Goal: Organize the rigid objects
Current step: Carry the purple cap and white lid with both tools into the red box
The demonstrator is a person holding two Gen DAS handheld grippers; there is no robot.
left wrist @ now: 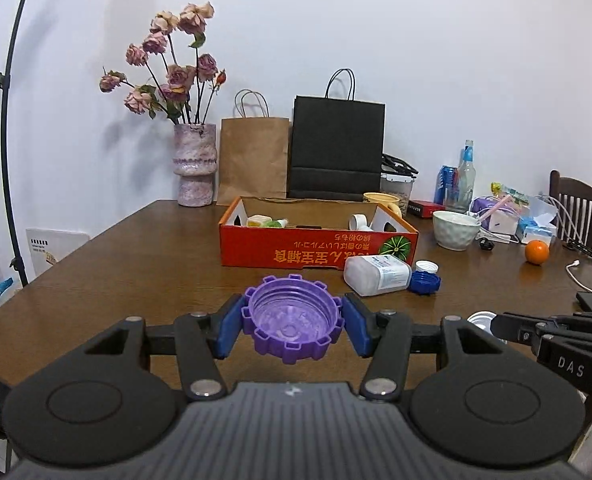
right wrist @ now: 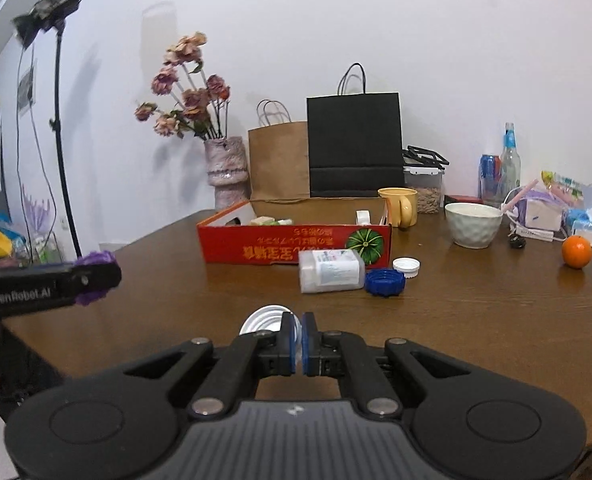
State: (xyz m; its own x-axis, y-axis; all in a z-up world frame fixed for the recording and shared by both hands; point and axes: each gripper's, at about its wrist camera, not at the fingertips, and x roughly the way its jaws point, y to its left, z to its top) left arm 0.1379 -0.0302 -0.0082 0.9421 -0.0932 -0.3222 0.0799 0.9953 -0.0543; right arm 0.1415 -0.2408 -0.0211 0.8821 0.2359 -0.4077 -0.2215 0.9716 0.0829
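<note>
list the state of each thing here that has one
purple cap: gripped in left claw, open side up
white lid: pinched by its rim in right claw
white bottle: on its side, uncapped
blue cap: loose on table
red box: open, partly filled

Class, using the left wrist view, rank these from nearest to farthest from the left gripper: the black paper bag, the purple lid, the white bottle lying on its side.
1. Purple lid: gripped in the left gripper.
2. White bottle: ahead, right, before the red box.
3. Black paper bag: by the far wall.
</note>
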